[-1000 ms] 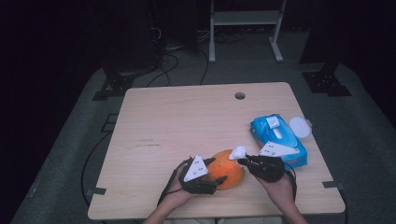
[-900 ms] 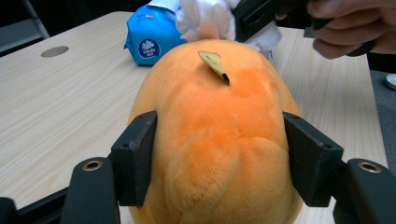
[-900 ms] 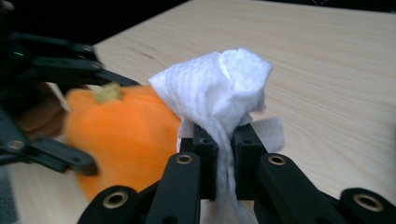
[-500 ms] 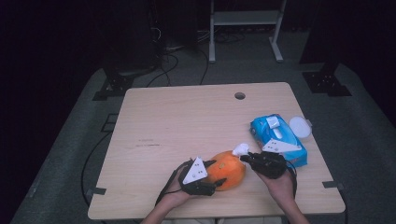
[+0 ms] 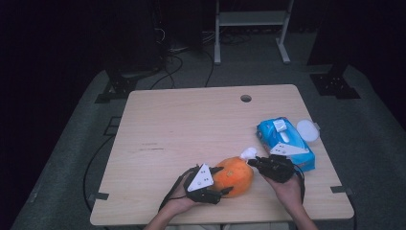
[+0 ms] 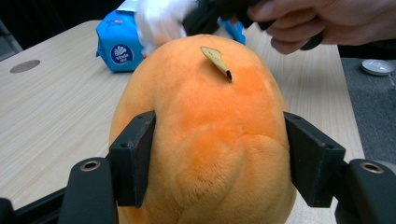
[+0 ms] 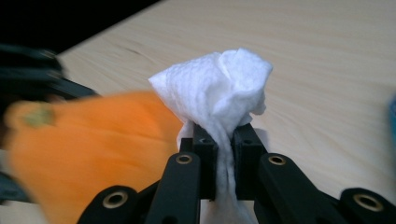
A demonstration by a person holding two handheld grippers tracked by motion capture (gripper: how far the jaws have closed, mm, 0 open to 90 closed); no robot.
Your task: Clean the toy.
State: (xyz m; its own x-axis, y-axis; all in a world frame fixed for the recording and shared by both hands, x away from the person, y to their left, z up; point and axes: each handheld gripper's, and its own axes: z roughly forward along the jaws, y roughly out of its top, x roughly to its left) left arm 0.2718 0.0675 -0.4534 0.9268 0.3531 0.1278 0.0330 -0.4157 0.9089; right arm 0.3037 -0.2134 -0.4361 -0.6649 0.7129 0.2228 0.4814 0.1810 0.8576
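Now, left gripper (image 6: 210,154): my jaws squeeze the orange plush toy (image 6: 205,130) so it stays put.
Right gripper (image 7: 224,154): pinching a white tissue (image 7: 219,84), ready for wiping the toy.

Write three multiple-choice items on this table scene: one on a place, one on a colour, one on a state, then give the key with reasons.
1. Where does the blue tissue pack lie?
A. near the table's right edge
B. at the left edge
C. on the floor

2. What colour is the plush toy between the left gripper's jaws?
A. green
B. orange
C. white

3. What is the state of the right gripper?
A. wide open
B. shut on a white tissue
C. shut on the plush toy

Key: 1 A, the high view shows the pack by the right edge of the table. 2 B, the left gripper view shows orange plush. 3 B, the right gripper view shows the tissue pinched between the jaws.
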